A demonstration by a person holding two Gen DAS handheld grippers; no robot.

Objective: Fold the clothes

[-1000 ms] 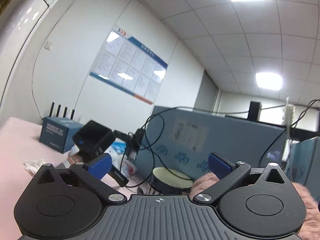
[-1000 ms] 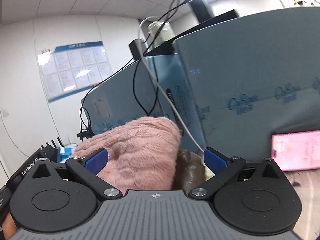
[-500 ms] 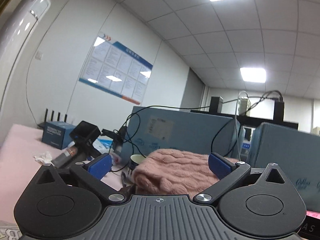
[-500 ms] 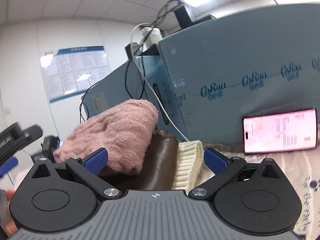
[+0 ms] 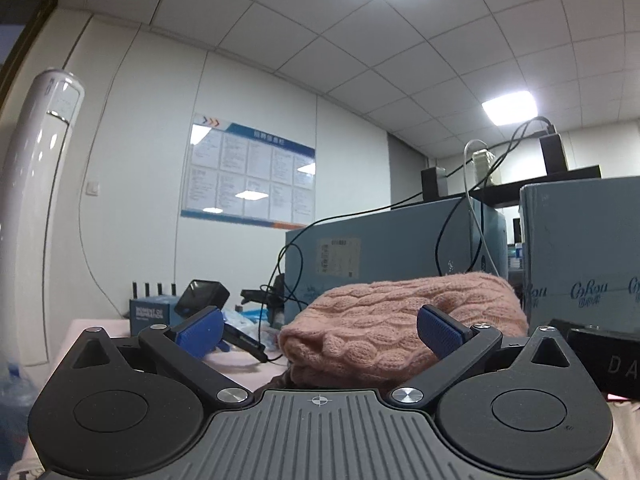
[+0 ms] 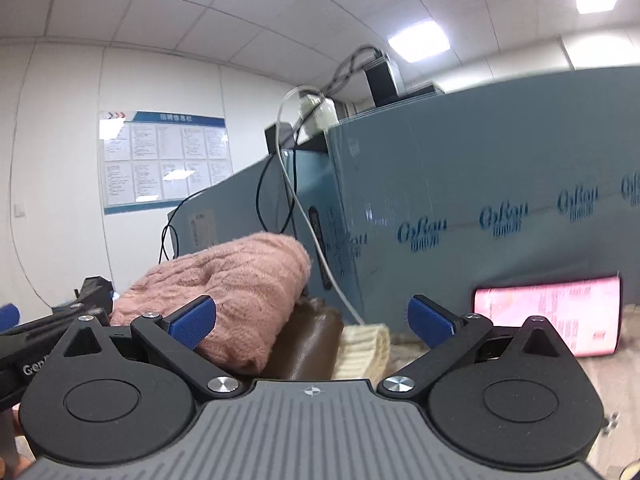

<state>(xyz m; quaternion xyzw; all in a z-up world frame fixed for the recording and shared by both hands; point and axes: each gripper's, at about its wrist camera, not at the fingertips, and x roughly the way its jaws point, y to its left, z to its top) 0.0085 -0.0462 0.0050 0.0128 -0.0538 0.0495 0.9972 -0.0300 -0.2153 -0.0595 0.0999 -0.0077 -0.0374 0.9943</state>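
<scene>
Since a second ago your left gripper has swung onto the pink sweater; both it and the right gripper gape, empty. Sweater sits folded atop a brown garment, cream knit beside. Step looks like approach; table hidden. Next: pick an edge, then close.
</scene>
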